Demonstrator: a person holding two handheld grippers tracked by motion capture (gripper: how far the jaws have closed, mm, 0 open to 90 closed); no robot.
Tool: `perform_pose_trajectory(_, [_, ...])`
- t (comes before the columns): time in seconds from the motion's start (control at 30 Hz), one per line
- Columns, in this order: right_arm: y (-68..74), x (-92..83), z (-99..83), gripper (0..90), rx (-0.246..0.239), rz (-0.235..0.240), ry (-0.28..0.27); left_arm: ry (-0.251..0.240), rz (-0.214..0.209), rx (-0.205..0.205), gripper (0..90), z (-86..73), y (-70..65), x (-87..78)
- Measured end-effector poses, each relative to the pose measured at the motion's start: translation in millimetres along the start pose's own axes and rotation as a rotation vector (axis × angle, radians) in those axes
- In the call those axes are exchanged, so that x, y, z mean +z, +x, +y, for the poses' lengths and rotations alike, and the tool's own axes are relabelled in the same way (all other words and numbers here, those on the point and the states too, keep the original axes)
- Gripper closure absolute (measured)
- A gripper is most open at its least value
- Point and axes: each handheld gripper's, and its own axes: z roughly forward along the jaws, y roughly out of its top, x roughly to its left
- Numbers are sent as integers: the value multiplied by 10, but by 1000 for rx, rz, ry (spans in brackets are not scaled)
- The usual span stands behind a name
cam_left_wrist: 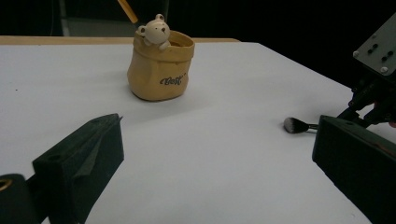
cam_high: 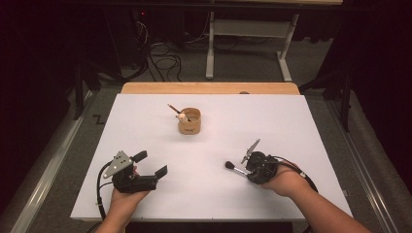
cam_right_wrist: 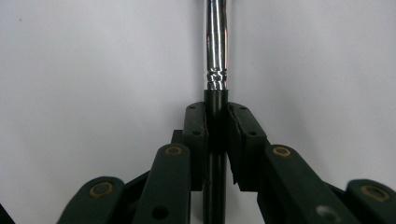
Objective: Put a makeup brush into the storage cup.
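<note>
While the left gripper point(cam_high: 152, 164) rests at 7 o'clock on the white table point(cam_high: 291, 121) with its jaws spread wide and nothing between them, the right gripper point(cam_high: 247, 171) at 4 o'clock is clamped on a brush point(cam_high: 235, 168). Its black handle point(cam_right_wrist: 215, 154) runs between the jaws, the silver ferrule point(cam_right_wrist: 216, 44) sticking out beyond them. Seen from above, the bristles point(cam_high: 229, 165) point toward 9 o'clock, low over the table. A tan pot point(cam_high: 189, 121) with a small bear point(cam_left_wrist: 154, 31) on its rim stands at 12 o'clock, well apart from both grippers, a pencil point(cam_high: 174, 108) leaning out of it.
</note>
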Motion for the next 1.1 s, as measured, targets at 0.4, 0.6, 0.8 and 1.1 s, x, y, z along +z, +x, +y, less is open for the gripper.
perform_pose_trajectory(0.4, [4, -13, -11, 807, 4, -4, -8, -1, -1, 0, 30, -2, 0, 3])
perform_pose_trajectory(0.6, [-6, -70, -32, 807, 27, -14, -58, -2, 2, -1, 30, -3, -2, 1])
perform_pose_trajectory(0.8, [-24, -136, -81, 806, 51, -27, -84, 3, 6, 14, 30, -3, -17, 9])
perform_pose_trajectory(1.1, [-45, -198, -133, 807, 60, -33, -101, 4, 12, 28, 30, -1, -39, 15])
